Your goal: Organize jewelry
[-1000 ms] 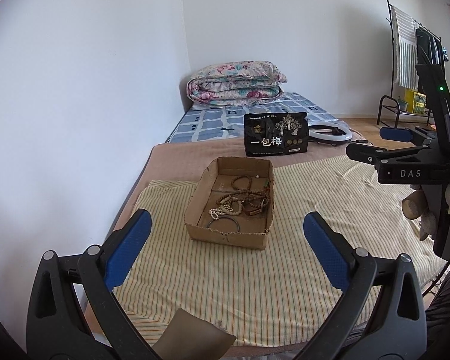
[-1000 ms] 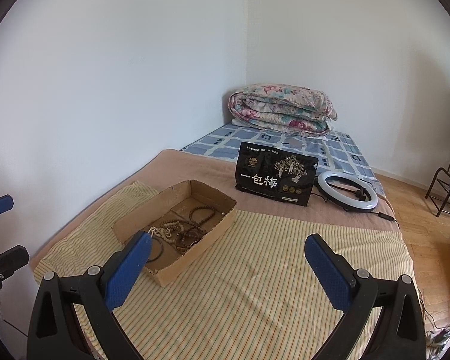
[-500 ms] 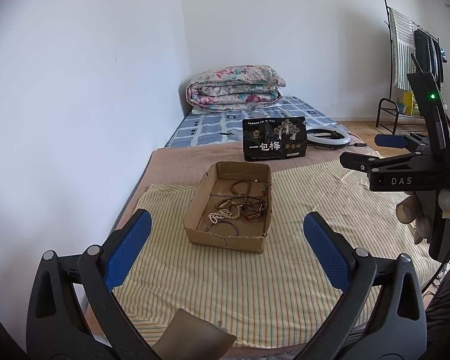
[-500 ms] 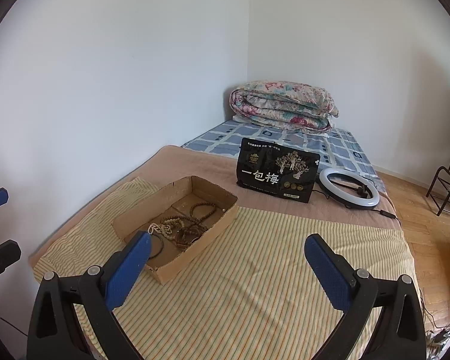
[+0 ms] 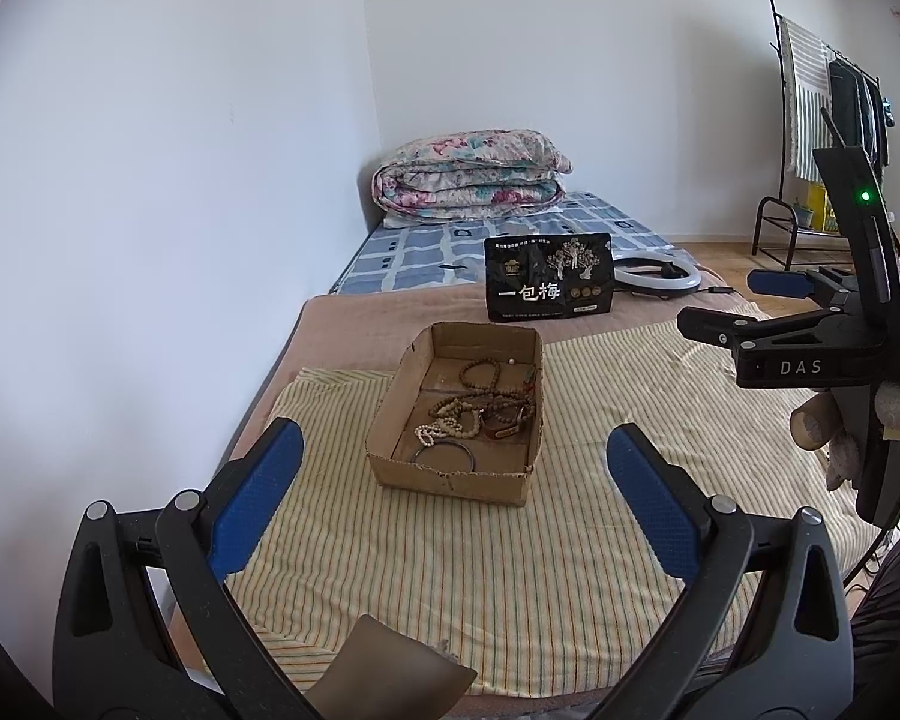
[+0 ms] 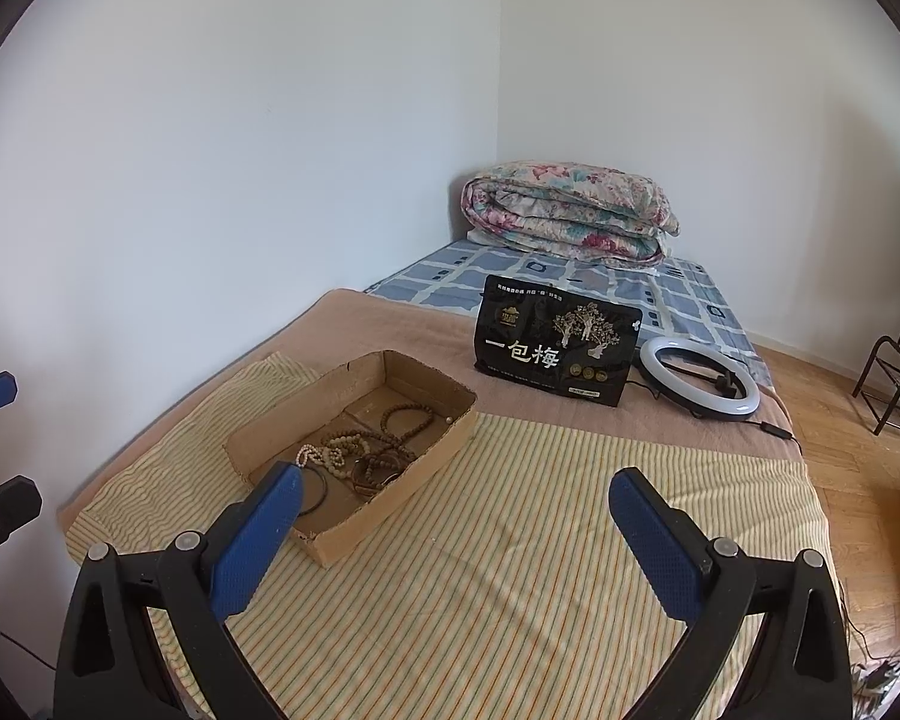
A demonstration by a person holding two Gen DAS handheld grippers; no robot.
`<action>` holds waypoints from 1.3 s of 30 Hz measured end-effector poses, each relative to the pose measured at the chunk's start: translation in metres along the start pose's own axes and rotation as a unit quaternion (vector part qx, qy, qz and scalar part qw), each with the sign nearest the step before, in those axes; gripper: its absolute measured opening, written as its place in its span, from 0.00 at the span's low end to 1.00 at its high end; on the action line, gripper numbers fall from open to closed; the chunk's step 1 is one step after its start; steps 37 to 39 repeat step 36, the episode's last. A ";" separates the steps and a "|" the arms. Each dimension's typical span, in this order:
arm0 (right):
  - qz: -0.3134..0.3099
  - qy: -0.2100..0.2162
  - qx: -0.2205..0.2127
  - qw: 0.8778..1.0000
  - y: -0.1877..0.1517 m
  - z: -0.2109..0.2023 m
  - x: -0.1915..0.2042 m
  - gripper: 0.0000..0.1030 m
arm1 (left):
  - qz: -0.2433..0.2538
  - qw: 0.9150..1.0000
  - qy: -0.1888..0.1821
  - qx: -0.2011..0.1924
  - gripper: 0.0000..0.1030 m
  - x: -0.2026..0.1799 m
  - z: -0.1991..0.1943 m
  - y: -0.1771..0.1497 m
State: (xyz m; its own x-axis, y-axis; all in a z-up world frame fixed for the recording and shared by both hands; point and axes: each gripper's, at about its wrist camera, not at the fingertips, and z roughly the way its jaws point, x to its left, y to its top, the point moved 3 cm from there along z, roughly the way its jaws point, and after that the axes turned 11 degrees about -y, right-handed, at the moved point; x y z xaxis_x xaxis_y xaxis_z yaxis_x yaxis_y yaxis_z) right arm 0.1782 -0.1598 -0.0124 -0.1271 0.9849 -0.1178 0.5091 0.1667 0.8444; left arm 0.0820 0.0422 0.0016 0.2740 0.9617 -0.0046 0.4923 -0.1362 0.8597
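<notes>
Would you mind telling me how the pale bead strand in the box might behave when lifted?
The pale bead strand lies in loose curves, so it will probably hang limp. It overlaps the brown beads, so it may drag them along.

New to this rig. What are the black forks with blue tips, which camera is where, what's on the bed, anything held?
No robot: a person holds tongs in each hand, each carrying a fisheye camera looking along its fingers. One picture is from the left tongs, the other from the right tongs, which also show at the right of the left view. Both are open, holding nothing. On the striped cloth sits a cardboard box of bead bracelets. Behind: a black pouch and a ring light.
</notes>
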 end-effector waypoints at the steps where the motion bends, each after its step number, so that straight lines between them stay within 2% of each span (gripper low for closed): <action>1: 0.000 0.000 0.000 1.000 0.000 0.000 0.000 1.00 | 0.000 1.000 0.000 0.001 1.00 0.000 0.000 0.000; 24: -0.002 0.000 0.001 1.000 0.000 0.001 0.002 1.00 | -0.012 1.000 -0.001 0.008 1.00 0.000 0.004 -0.004; 39: -0.005 0.000 0.003 1.000 -0.001 0.002 0.005 1.00 | -0.012 1.000 0.014 0.001 1.00 0.003 0.003 -0.007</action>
